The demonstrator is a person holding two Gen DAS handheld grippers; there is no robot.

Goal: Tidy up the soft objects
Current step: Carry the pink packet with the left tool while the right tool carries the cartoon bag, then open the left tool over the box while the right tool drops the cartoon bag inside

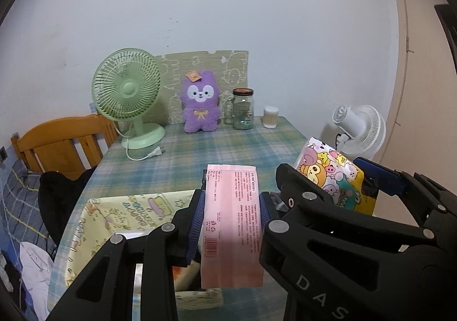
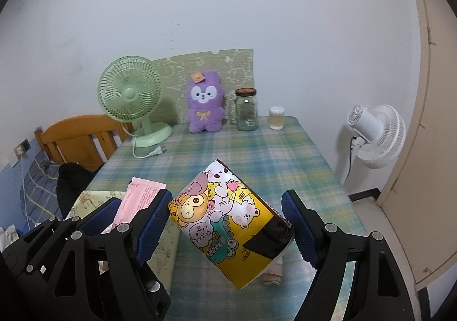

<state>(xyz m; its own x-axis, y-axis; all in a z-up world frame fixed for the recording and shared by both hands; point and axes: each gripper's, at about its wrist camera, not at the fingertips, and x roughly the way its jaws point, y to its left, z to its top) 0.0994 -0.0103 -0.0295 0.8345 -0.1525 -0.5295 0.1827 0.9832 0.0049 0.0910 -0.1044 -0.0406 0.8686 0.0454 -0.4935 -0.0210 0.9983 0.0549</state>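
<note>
Both grippers are lifted over the table [image 1: 177, 161] and each one is holding a soft pack. Left gripper [image 1: 232, 215] has its blue pads pressed on the two sides of a pink pack [image 1: 231, 223], which stands upright between the fingers, with printed text and a barcode facing the camera. Right gripper [image 2: 228, 223] is closed on a cartoon-printed pack [image 2: 228, 221], wider and tilted, so one corner points up and another points down; its jaws stand far apart because the pack is broad. From the left wrist view the cartoon-printed pack [image 1: 334, 178] shows just to the right of the pink one.

Under the left gripper there is a yellow fabric box [image 1: 120, 212] with cartoon print, at the near edge of the table. At the far edge stand a green fan [image 1: 128, 95], a purple plush toy [image 1: 201, 103], a glass jar [image 1: 243, 109] and a small white container [image 1: 270, 117]. A white fan [image 2: 377, 135] stands on the floor beside the table, on the right.
</note>
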